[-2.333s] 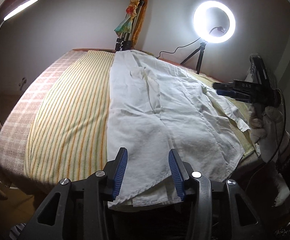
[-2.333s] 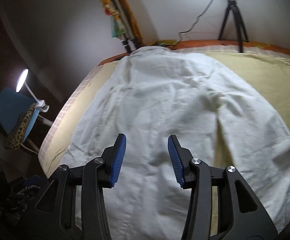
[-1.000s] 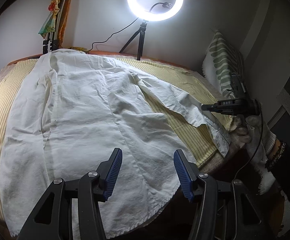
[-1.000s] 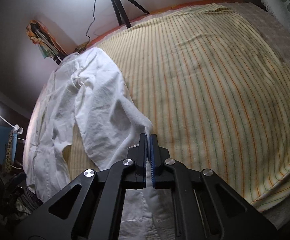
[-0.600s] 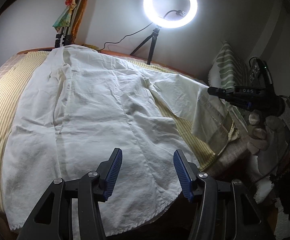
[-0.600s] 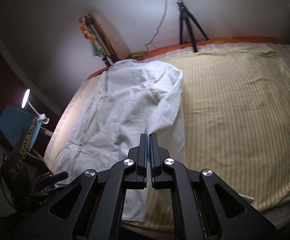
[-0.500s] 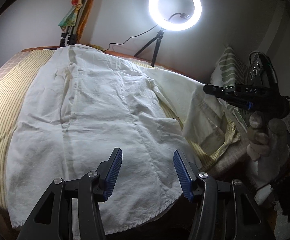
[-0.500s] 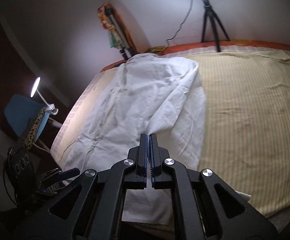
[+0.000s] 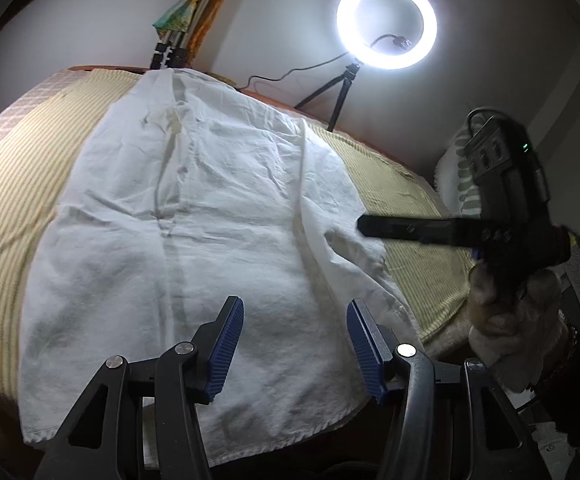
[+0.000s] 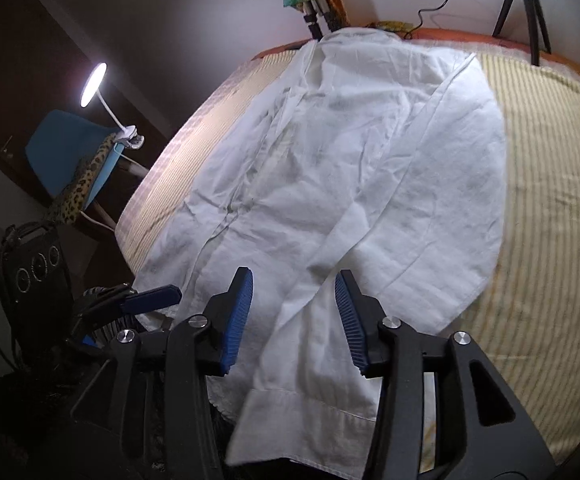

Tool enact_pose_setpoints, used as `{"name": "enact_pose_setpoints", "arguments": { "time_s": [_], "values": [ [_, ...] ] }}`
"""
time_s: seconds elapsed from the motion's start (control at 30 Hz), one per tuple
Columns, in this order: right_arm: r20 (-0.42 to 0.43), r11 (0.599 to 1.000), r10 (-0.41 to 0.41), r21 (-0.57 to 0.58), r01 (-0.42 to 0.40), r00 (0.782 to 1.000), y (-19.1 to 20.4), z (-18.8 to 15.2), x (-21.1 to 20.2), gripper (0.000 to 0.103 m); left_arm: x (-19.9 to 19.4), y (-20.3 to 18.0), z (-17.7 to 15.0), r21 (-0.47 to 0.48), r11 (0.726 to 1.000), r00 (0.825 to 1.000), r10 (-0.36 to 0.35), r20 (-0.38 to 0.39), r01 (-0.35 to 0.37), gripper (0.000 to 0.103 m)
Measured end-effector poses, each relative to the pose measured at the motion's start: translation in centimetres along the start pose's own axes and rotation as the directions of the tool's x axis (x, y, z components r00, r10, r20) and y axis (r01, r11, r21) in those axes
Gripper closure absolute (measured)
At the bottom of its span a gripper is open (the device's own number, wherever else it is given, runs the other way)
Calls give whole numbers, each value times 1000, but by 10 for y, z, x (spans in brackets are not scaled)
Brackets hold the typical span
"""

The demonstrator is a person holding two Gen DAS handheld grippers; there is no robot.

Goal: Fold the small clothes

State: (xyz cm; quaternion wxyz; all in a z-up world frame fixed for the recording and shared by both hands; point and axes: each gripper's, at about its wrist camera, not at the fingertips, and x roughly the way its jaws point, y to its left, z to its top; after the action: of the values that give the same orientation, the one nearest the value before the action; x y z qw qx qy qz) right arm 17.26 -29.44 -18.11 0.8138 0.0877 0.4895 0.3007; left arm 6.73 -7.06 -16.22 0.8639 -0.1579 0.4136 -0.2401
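Right claw [image 10: 294, 312] wide open, hovering over sleeve [image 10: 330, 332] folded lengthwise across shirt, cuff nearest camera. Left claw [image 9: 294, 344] open too, empty, above hem. White shirt [image 9: 193, 208] flat on striped bed [image 10: 550, 200], collar toward wall. Ring light [image 9: 386, 23] glowing behind bed.

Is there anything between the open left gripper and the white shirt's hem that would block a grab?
Nothing visible. The left gripper, jaws open, hangs right over the white shirt near its hem, with only bare cloth between. The right gripper is also open over the folded-in sleeve.
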Motion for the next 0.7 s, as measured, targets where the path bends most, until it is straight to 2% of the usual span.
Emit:
{"name": "enact_pose_setpoints", "arguments": {
  "time_s": [0.17,0.27,0.33,0.43,0.53,0.63,0.7],
  "values": [
    [84,992,-85,95,77,993,-43,28,-33,57,22,-24,2,26,997,997,-68,-39,69,44],
    [103,984,-111,148,95,989,-71,55,-36,57,34,-37,3,41,995,994,-86,-68,89,41],
    [95,982,-113,163,97,989,-84,76,-28,57,40,-42,3,46,995,993,-84,-84,88,41],
    [58,979,-127,168,116,990,-96,107,-1,57,50,-47,4,86,996,994,-28,-103,37,43],
    [13,973,-134,190,129,991,-106,131,31,57,59,-42,1,72,997,989,-27,-146,38,52],
    [-30,964,-165,207,167,986,-115,147,60,57,65,-33,-4,29,998,983,-55,-173,61,62],
    [-51,956,-195,214,201,979,-120,156,76,57,67,-31,-7,21,997,980,-74,-185,79,74]
  ]
}}
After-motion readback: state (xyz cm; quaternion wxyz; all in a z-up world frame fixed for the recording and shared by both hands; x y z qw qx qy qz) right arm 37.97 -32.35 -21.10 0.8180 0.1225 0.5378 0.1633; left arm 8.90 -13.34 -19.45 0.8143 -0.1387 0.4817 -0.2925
